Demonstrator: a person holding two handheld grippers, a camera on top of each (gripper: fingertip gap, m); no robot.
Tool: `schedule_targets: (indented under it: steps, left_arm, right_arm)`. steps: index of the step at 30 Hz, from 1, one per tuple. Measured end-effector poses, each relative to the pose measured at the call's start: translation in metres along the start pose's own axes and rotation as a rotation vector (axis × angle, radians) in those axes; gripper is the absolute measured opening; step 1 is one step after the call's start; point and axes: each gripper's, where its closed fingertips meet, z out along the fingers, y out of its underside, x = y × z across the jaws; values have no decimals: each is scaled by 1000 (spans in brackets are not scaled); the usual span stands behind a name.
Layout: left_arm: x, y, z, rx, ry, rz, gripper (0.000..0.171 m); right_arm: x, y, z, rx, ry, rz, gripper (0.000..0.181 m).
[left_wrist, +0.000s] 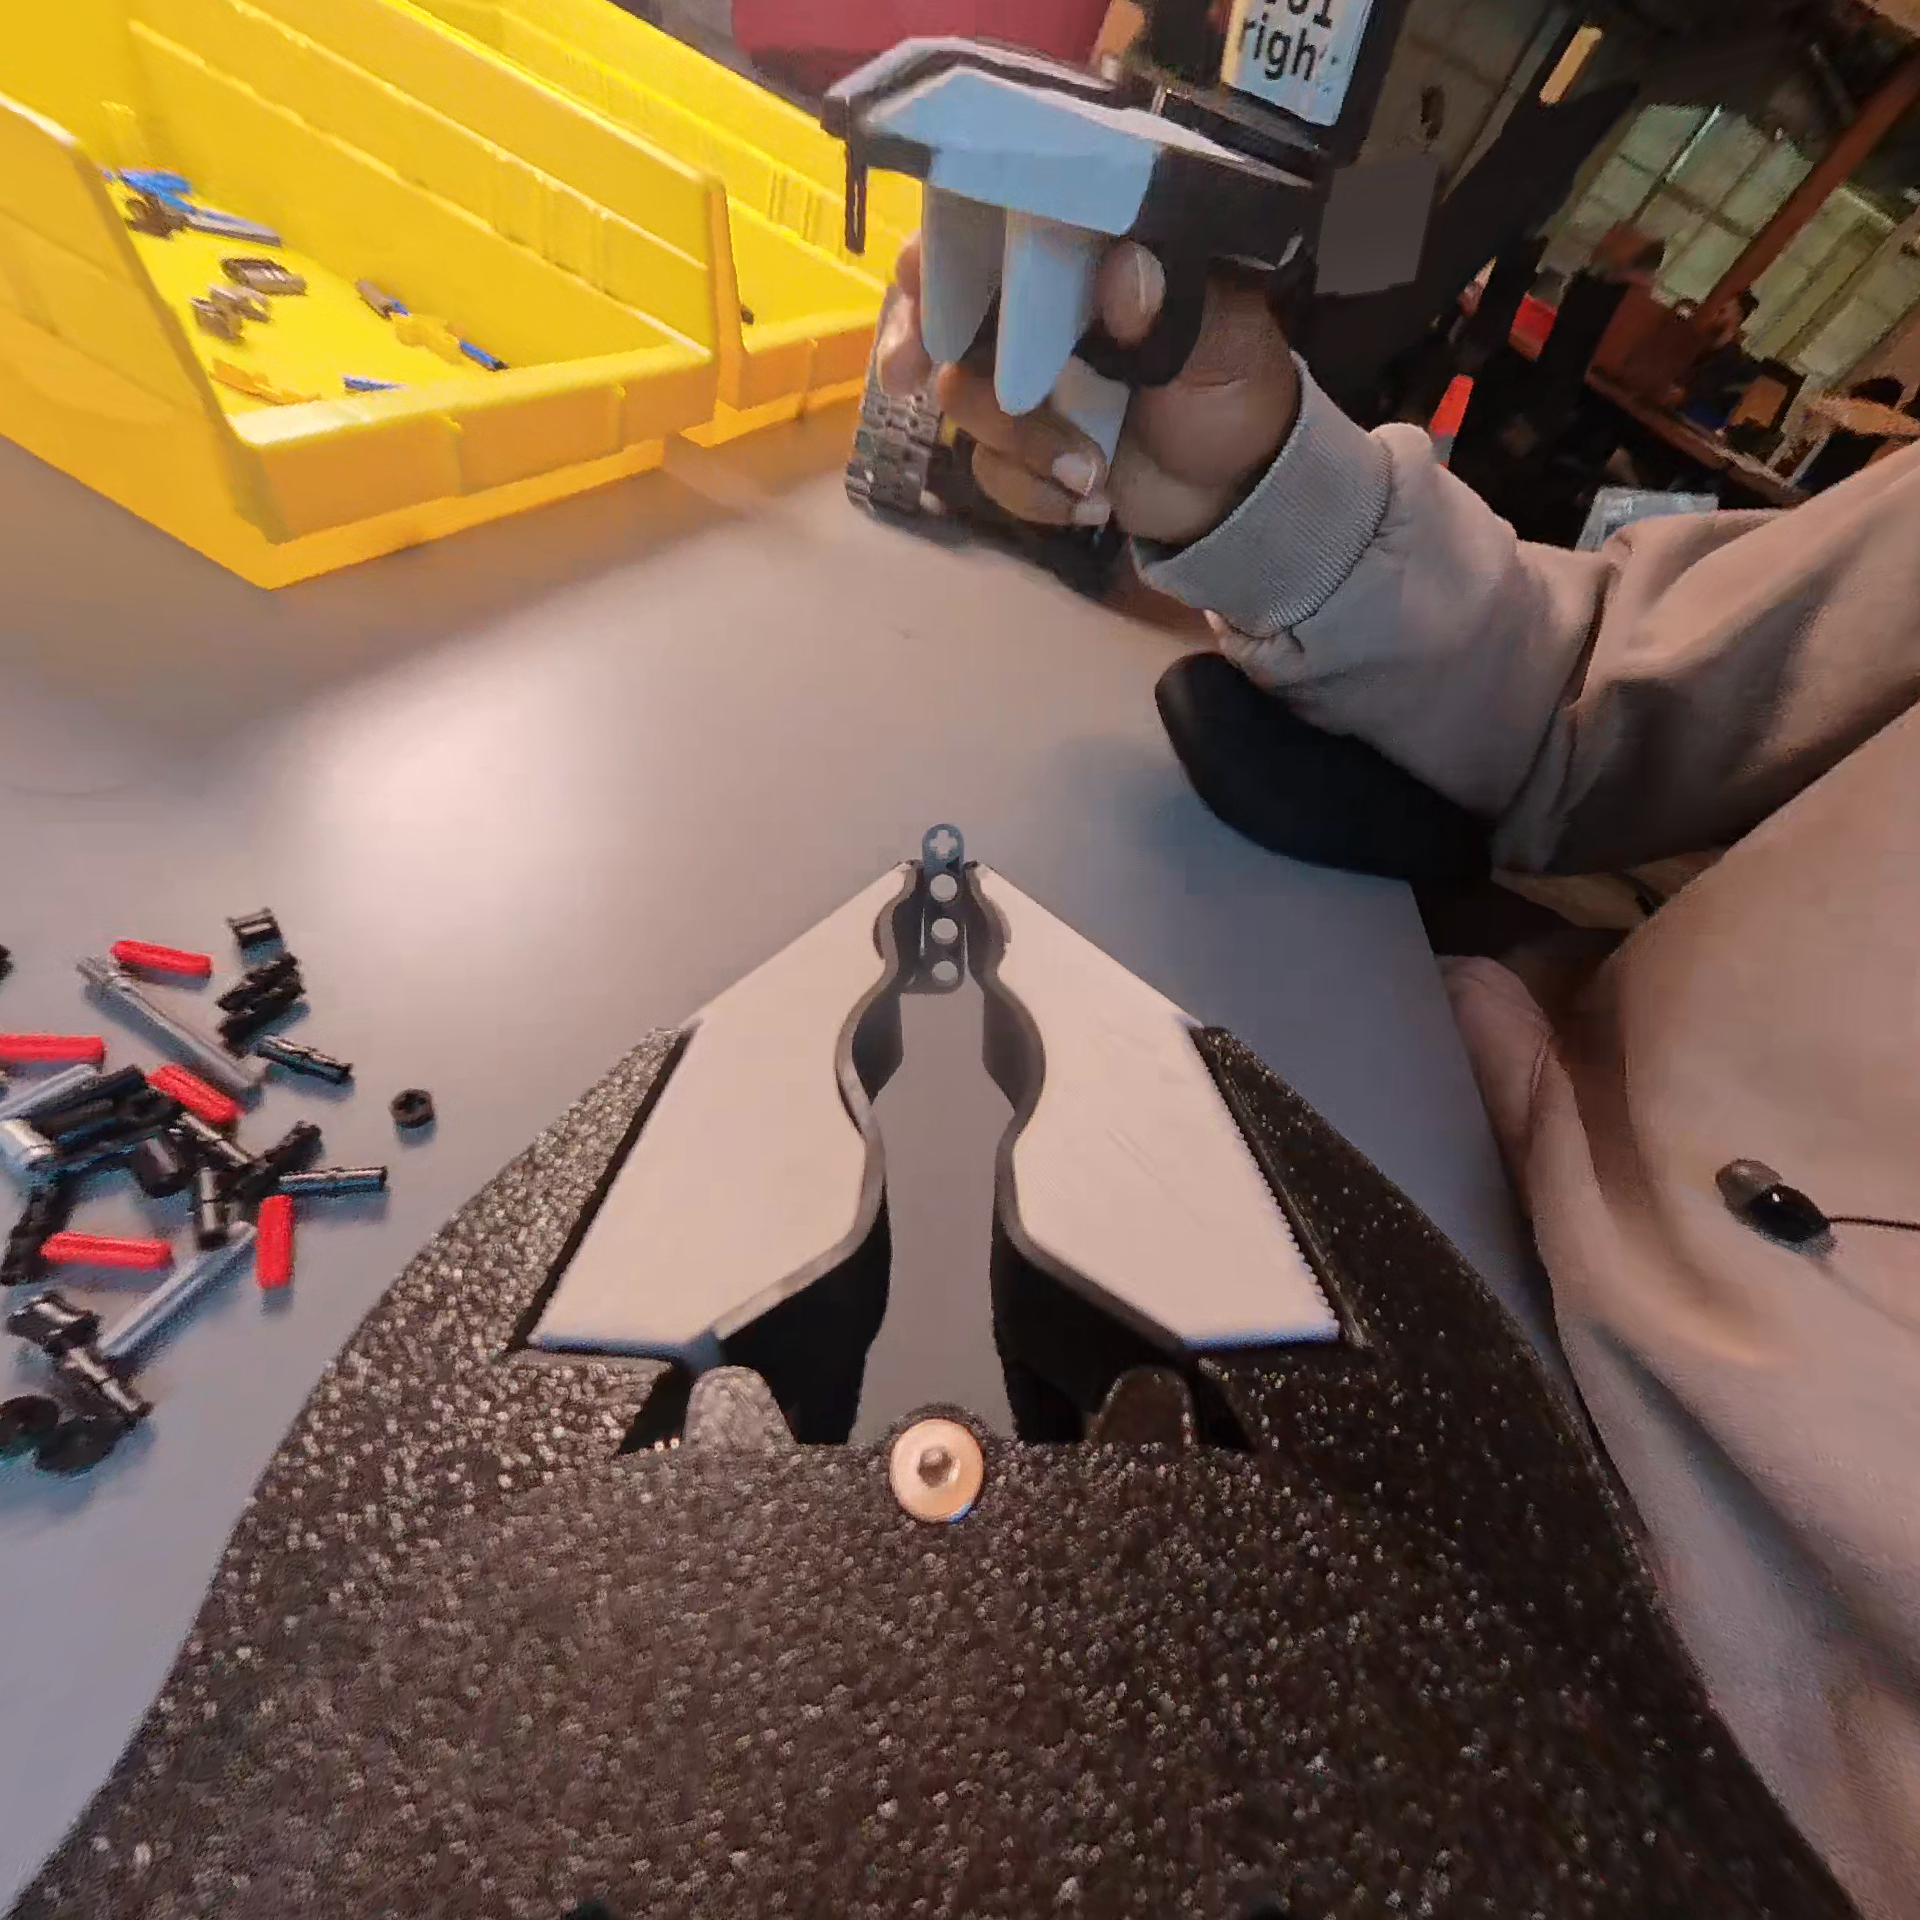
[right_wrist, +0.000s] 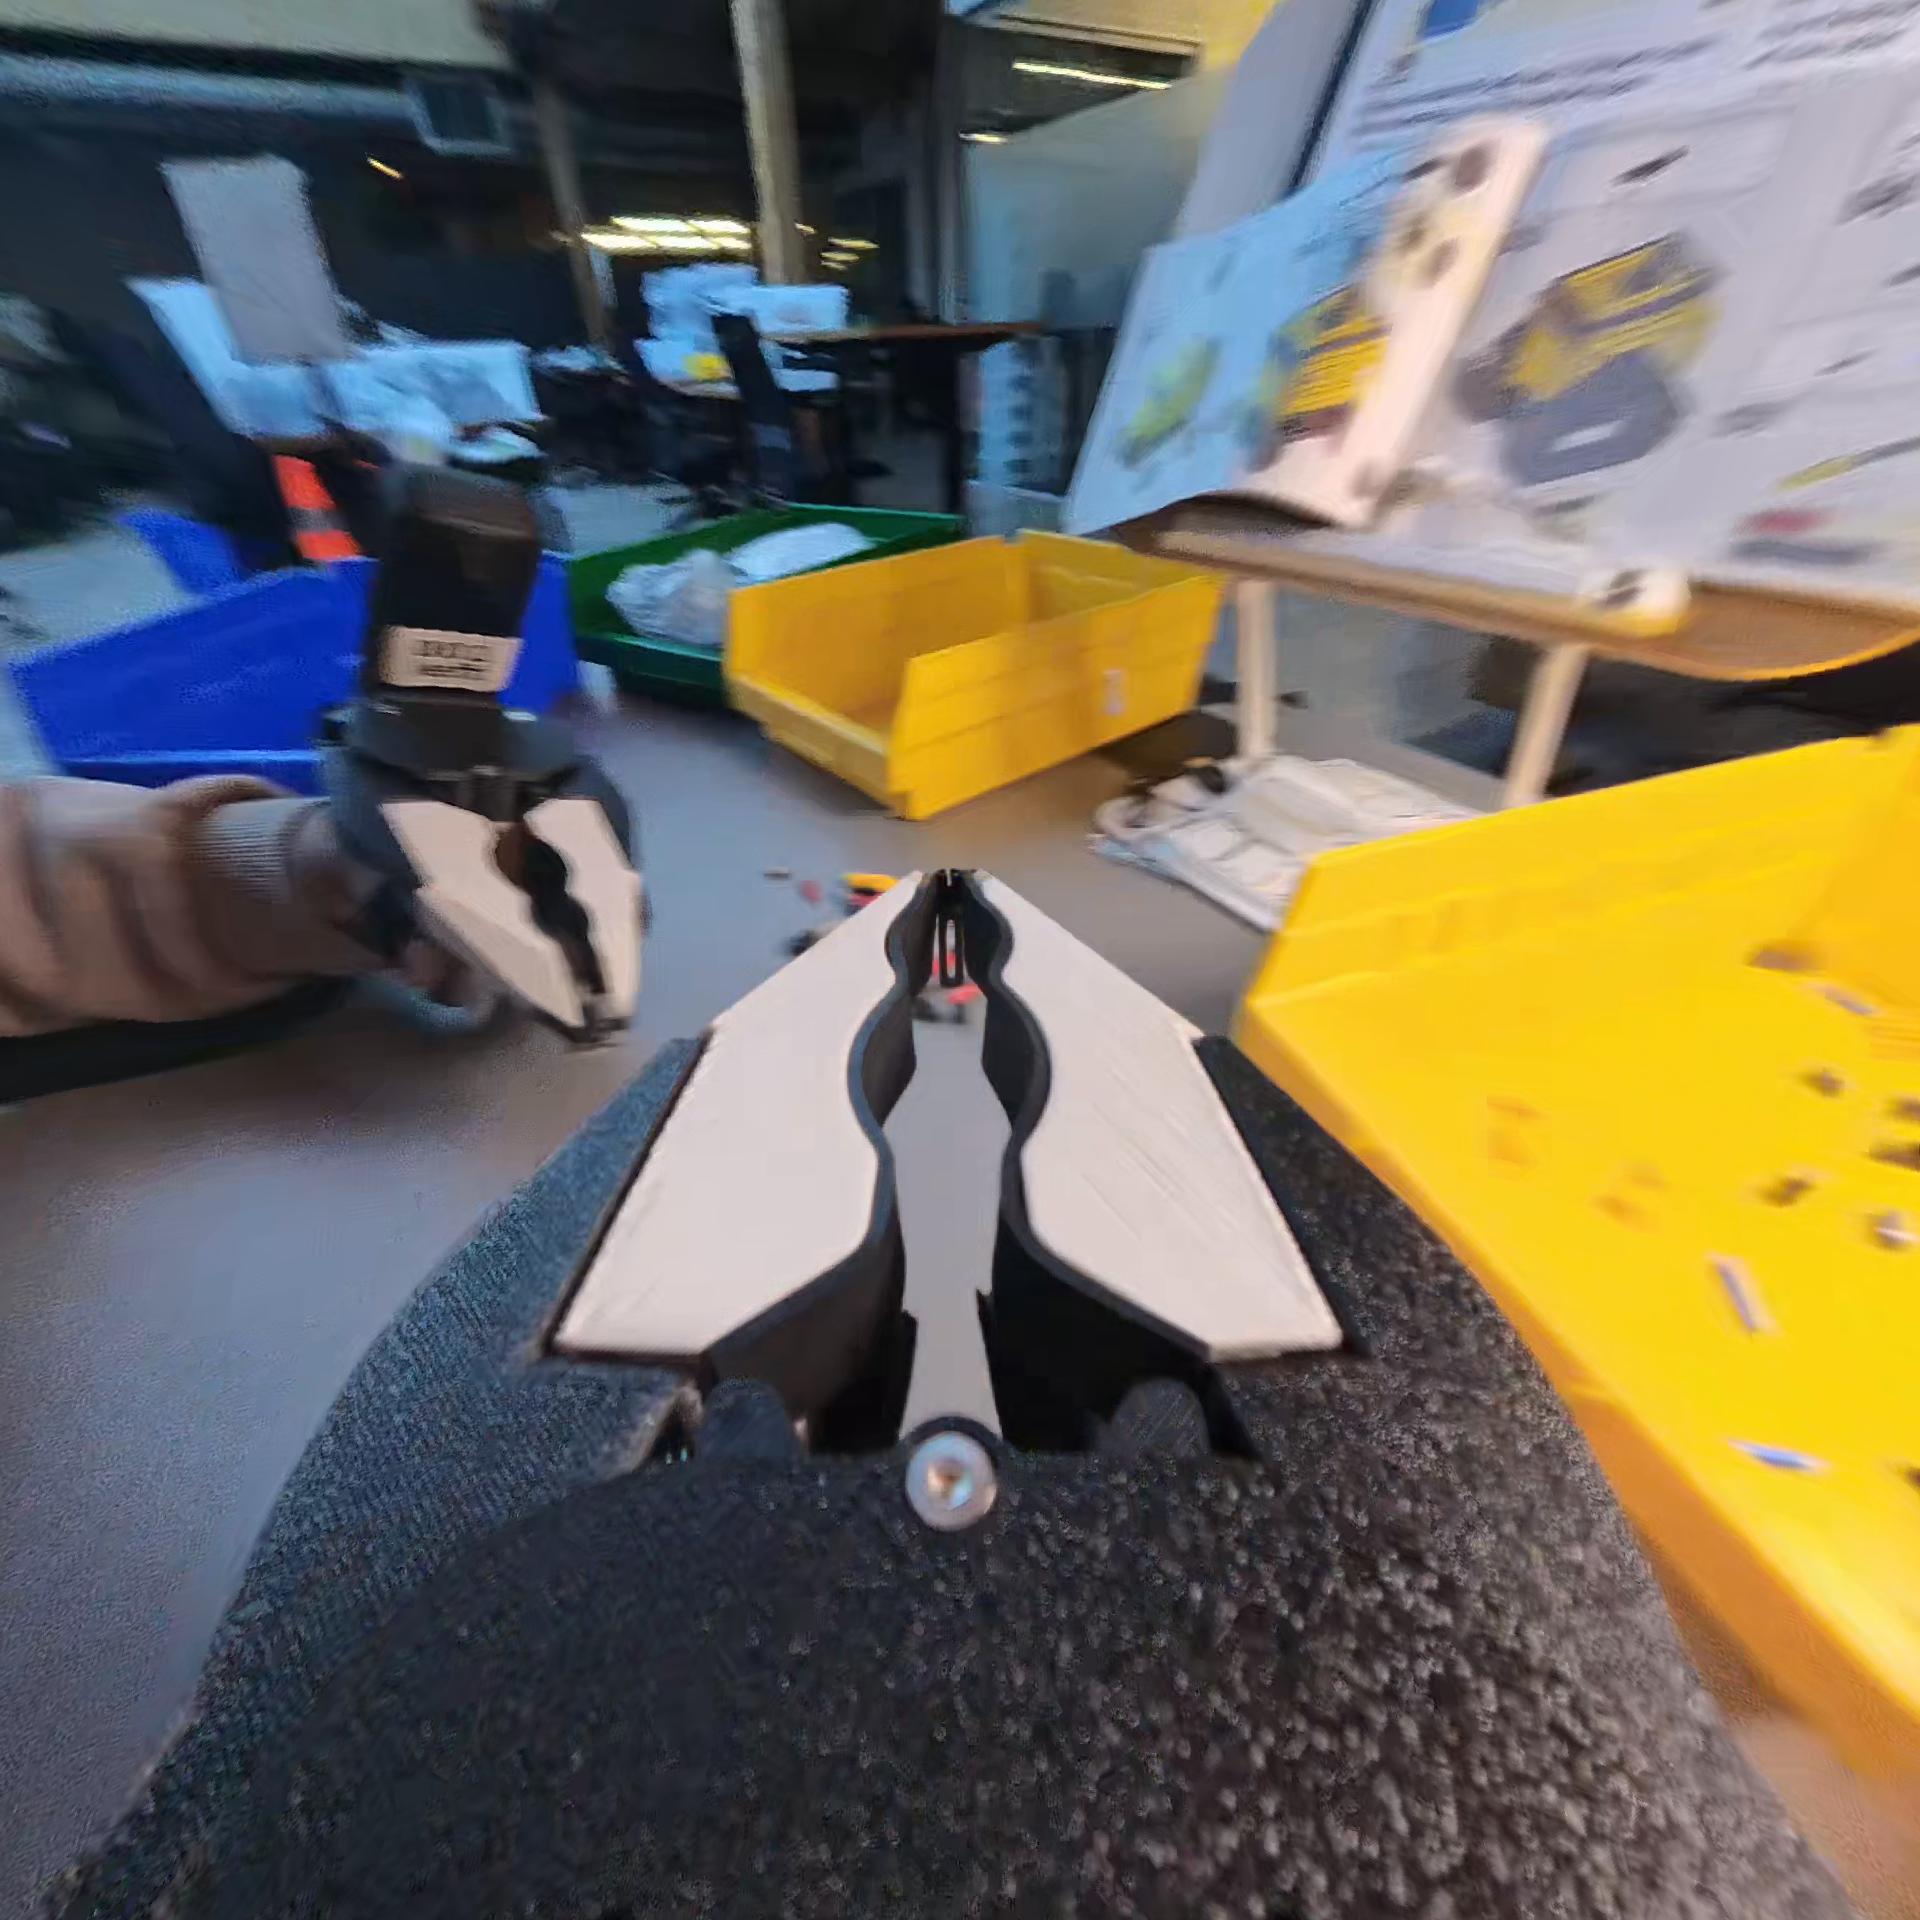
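Yellow bin (left_wrist: 436, 343), upper left of your left wrist view: small blue, grey and black parts scattered on its floor. Below it, at left edge, a loose pile of red and black pins (left_wrist: 156, 1132) lies on the grey table (left_wrist: 623, 748). Centre frame, your left gripper (left_wrist: 943, 914) is closed on a thin grey perforated beam (left_wrist: 943, 883), upright between the tips, its top end poking out. Upper right, your right gripper (left_wrist: 997, 343) hangs fingers-down, tips close together.

Right wrist view, blurred: a blue bin (right_wrist: 208, 665) at left, then a green bin (right_wrist: 769, 540) with white bags, an open yellow bin (right_wrist: 966, 665), and a near yellow bin (right_wrist: 1621, 1122) holding scattered small pieces. Only this view shows the propped instruction sheet (right_wrist: 1558, 312), upper right. Your right gripper (right_wrist: 948, 894) is nearly closed around a slim dark piece (right_wrist: 945, 940); what it is, you cannot tell.
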Motion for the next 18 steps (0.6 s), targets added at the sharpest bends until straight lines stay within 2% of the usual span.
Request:
schedule_targets:
  steps: [2,5,7,8,9,10,11,14,16,18]
  left_arm:
    - [-4,-10,-7,50,-28,10,7]
    - [-9,-15,-12,74,-47,9,7]
    - [-11,-15,-13,85,-47,-2,7]
    - [-12,-14,-13,87,-47,-7,7]
    - [-12,-14,-13,89,-48,-7,7]
    - [-13,-14,-13,92,-51,-6,7]
    - [-13,-14,-13,92,-52,-7,7]
    - [-11,-14,-12,108,-35,-34,7]
    - [-6,-20,-13,155,32,-99,7]
    - [2,-31,-18,235,148,-203,7]
  right_arm:
    - [55,-26,-27,-46,240,-91,2]
    - [150,-61,-87,-144,605,-197,3]
    - [209,-63,-123,-255,769,-203,3]
    - [233,-61,-136,-290,814,-198,10]
    - [255,-56,-148,-324,863,-189,24]
    - [272,-52,-158,-347,903,-182,46]
    - [280,-50,-163,-348,920,-169,64]
    - [263,-64,-156,-251,873,-218,69]
    - [228,-69,-135,-201,755,-261,66]
    - [174,-65,-103,-177,554,-270,64]
